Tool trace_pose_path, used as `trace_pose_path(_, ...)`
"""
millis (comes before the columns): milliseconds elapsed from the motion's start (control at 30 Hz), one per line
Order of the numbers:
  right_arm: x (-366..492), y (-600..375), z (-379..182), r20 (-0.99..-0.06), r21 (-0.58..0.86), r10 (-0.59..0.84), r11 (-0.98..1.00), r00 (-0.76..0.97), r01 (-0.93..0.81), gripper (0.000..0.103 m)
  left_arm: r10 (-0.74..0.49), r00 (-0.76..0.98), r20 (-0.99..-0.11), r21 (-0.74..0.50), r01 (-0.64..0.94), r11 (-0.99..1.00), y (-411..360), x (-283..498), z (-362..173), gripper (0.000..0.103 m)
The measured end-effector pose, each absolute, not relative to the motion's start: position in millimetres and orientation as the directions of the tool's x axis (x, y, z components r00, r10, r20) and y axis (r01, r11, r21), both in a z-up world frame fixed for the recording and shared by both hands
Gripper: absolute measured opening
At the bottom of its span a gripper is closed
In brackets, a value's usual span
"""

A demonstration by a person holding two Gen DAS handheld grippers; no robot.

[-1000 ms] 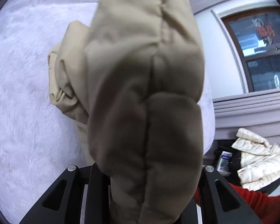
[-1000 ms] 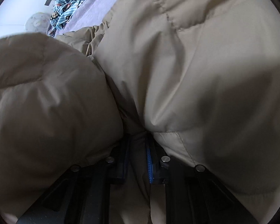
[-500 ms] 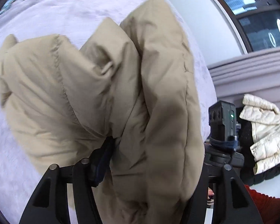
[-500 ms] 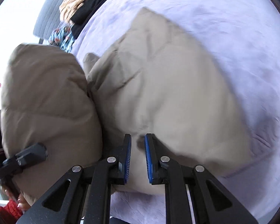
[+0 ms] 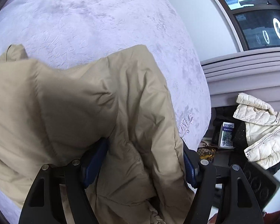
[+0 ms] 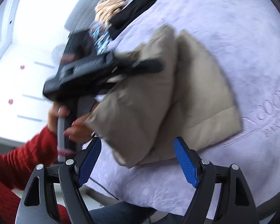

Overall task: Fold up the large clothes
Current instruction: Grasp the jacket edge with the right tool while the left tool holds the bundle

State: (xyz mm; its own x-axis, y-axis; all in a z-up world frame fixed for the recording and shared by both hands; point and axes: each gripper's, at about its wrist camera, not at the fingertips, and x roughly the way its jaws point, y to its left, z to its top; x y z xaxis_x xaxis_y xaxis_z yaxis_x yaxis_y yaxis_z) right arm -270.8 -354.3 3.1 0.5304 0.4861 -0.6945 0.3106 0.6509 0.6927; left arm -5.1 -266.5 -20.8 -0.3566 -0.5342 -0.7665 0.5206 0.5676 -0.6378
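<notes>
While the beige puffer jacket (image 6: 169, 93) lies folded into a thick bundle on the lilac bedspread (image 6: 233, 28), both grippers are letting go of it. The right gripper (image 6: 140, 160) has its blue pads wide apart and opening, with nothing between them; the jacket sits just beyond, toward 12 o'clock. The left gripper (image 5: 140, 160) is also opening, but a fold of the jacket is between its jaws and drapes over them, so I judge that the cloth is not yet free.

The risk, I think, is that this fold catches on a pad when the left hand pulls away, and the top layer is dragged open. The padding is springy too, so the bundle may unfold by itself.

In the right wrist view, black clothing (image 6: 136, 7) and a patterned blue cloth (image 6: 100, 37) lie at 11 o'clock, well apart. In the left wrist view, a white quilted jacket (image 5: 261, 130) lies beside the bed at 3 o'clock. Nothing blocks the bundle.
</notes>
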Motion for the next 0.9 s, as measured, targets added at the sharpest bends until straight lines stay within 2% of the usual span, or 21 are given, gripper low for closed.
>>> trace_pose_path(100,-232.6,-339.7,-6.8,-0.735,0.65,0.447,0.677,0.51,0.345,0.082,-0.56,-0.283,-0.779,-0.604,0.577,0.549,-264.6,-3.7,-0.9,0.073)
trace_pose_path(167,-220.2,-343.5,-11.0,-0.784,0.586,0.362,0.699,0.505,0.41,0.073,-0.582,-0.172,-0.795,-0.545,0.626,0.558,-255.6,-3.2,19.3,0.073)
trace_pose_path(233,-217.7,-355.2,-12.7,-0.79,0.574,0.325,0.69,0.519,0.442,0.026,-0.571,-0.021,-0.821,-0.447,0.646,0.619,-237.3,1.9,36.3,0.073)
trace_pose_path(300,-218.4,-364.1,-14.2,-0.802,0.555,0.302,0.695,0.515,0.458,0.017,-0.522,0.131,-0.843,-0.344,0.614,0.711,-208.3,15.1,39.2,0.073)
trace_pose_path(367,-223.2,-368.7,-10.3,-0.823,0.507,0.253,0.731,0.509,0.456,0.014,-0.44,0.227,-0.869,-0.253,0.56,0.789,-185.9,28.4,27.6,0.073)
trace_pose_path(433,-231.0,-366.6,-6.9,-0.841,0.45,0.196,0.77,0.505,0.451,0.014,-0.377,0.237,-0.895,-0.212,0.517,0.829,-172.0,42.4,6.3,0.073)
trace_pose_path(533,-245.0,-384.6,-14.0,-0.848,0.44,0.177,0.76,0.499,0.478,0.014,-0.382,0.205,-0.901,-0.24,0.498,0.834,-184.4,48.4,-20.6,0.073)
trace_pose_path(700,-251.7,-397.0,-27.0,-0.875,0.373,0.099,0.762,0.474,0.529,0.014,-0.384,0.219,-0.897,-0.186,0.601,0.778,-261.7,27.2,-42.6,0.073)
trace_pose_path(900,-271.8,-443.0,-75.9,-0.878,0.412,0.114,0.676,0.465,0.611,0.018,-0.362,0.204,-0.91,-0.155,0.641,0.751,-323.0,19.1,-65.9,0.073)
